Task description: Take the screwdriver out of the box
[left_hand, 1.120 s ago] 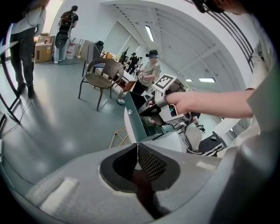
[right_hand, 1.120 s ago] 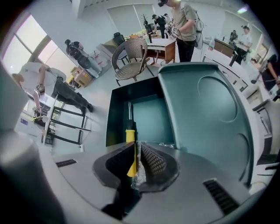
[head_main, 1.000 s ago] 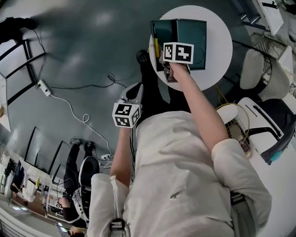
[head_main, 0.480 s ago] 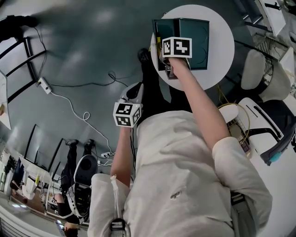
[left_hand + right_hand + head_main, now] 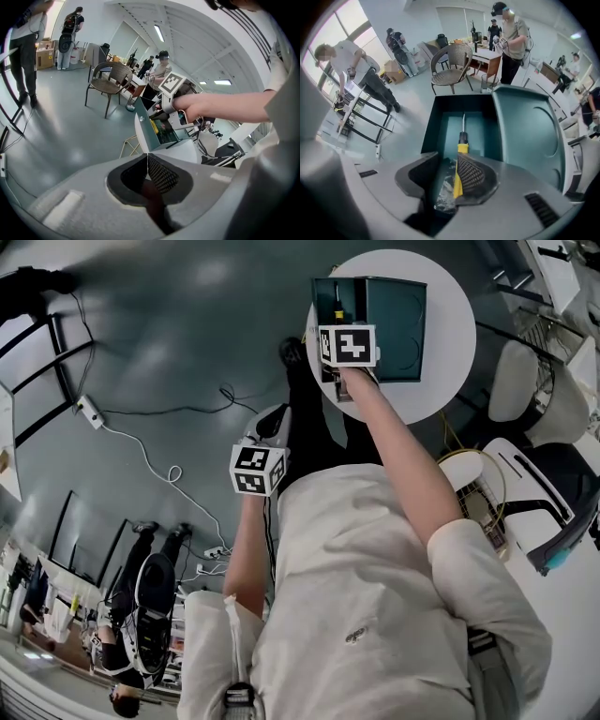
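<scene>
Screwdriver (image 5: 462, 140) is lying inside box (image 5: 440, 110), in its left half, tip toward far wall, not yet lifted. Right gripper (image 5: 449, 168) is being held steeply down over box. Its jaws have just been opening and are standing apart astride yellow handle, probably being lined up for grasp. Left gripper (image 5: 147, 161) is being kept well off box, jaws together on nothing, seemingly not needed. Counted: one screwdriver, one box, two grippers, one clear plastic wrap (image 5: 444, 197) in box by handle.

No word, number, brand name or label could be read in any of the views. The only sign-like marks were black-and-white square code patterns. One set stood on the white marker cube (image 5: 349, 345) of the right tool (image 5: 449, 174), another on the second white marker cube (image 5: 258, 471) of the left tool (image 5: 148, 161). These patterns carried no letters or digits.
</scene>
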Demonstrator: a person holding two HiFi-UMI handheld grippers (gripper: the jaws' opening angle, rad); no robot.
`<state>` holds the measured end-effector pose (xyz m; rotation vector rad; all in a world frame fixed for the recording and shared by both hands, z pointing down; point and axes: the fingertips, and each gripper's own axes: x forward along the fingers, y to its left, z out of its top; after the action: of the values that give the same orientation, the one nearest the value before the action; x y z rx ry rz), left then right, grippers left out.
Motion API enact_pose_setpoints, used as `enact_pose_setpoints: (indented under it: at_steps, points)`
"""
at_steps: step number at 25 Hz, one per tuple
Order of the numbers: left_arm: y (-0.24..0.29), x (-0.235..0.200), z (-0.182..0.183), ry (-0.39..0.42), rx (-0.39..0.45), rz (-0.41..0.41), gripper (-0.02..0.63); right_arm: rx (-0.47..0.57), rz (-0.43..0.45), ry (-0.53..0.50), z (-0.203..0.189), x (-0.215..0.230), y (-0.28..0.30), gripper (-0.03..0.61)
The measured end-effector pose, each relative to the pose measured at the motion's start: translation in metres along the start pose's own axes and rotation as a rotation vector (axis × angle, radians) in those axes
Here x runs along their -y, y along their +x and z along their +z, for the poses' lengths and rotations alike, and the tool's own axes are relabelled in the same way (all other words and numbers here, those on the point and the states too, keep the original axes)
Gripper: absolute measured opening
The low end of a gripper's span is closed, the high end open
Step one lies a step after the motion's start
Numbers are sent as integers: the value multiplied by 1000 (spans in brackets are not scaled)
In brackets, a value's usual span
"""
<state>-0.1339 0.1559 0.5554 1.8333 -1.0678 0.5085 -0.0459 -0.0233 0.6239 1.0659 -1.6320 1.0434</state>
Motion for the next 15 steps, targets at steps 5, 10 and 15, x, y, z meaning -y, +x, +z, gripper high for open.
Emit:
enact_pose_setpoints:
  at_steps: [5,10,15]
  points:
    - [-1,-5,-4,-9,-12,1,14,17,-116,-76,-3,11,-1,189]
    - [0,-2,-4,-5,-13,-3,15,-31,-184,-128,-6,16,6,130]
    - [0,-2,-7,-2,-15,-7,14,-74,-136,-2,-17,21,18,112]
